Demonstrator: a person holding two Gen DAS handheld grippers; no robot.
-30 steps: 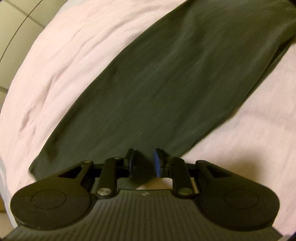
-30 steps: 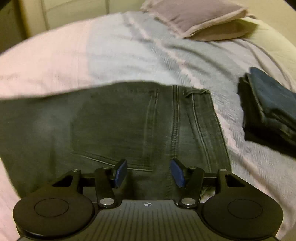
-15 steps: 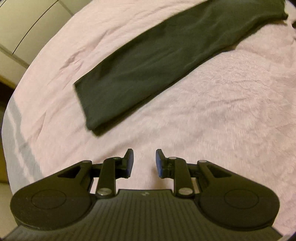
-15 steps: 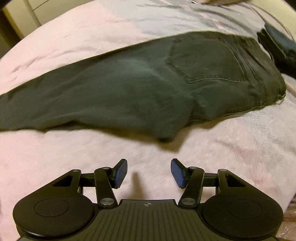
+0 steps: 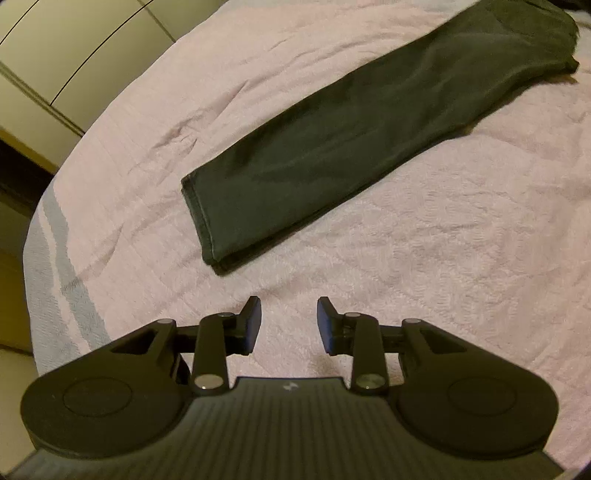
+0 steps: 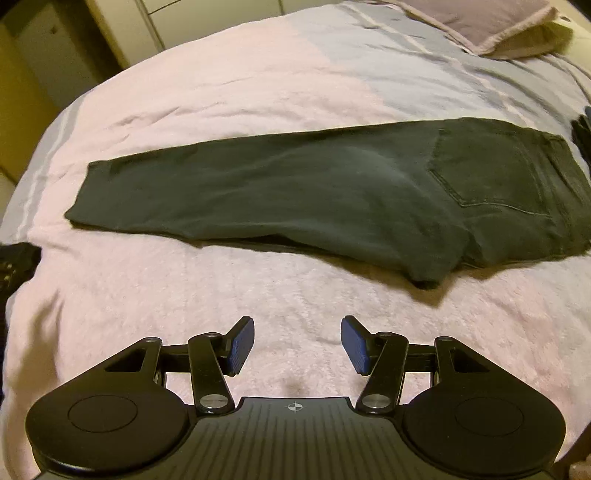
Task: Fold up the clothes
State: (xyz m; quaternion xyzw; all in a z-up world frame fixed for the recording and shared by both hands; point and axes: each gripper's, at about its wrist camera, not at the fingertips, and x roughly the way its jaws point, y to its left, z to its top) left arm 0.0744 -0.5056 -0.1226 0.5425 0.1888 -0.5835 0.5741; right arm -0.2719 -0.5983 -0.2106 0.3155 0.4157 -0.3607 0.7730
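My left gripper (image 5: 289, 325) hangs over the pink bedspread (image 5: 424, 295) with nothing between its pads; its jaws are opening, a moderate gap showing bare cover between them. My right gripper (image 6: 297, 345) stands wider, its blue pads (image 6: 242, 345) parted and empty, also above plain bedspread and touching nothing.

Beyond both sets of fingertips lie the dark jeans (image 6: 295, 199), folded lengthwise so one leg rests on the other, stretched flat across the bed. From my left the hem end (image 5: 207, 225) is nearest, a little ahead of the fingertips and apart from them, the leg running away up to the right. From my right I see the whole length: hem at the left, back pocket (image 6: 491, 173) and waistband at the right, the crotch corner poking toward me.

Farther off, the cover turns grey-blue, with a pillow (image 6: 487, 18) at the head of the bed. A dark folded garment (image 6: 583, 136) shows at the right edge. Pale cupboard fronts (image 5: 74, 48) stand past the bed.
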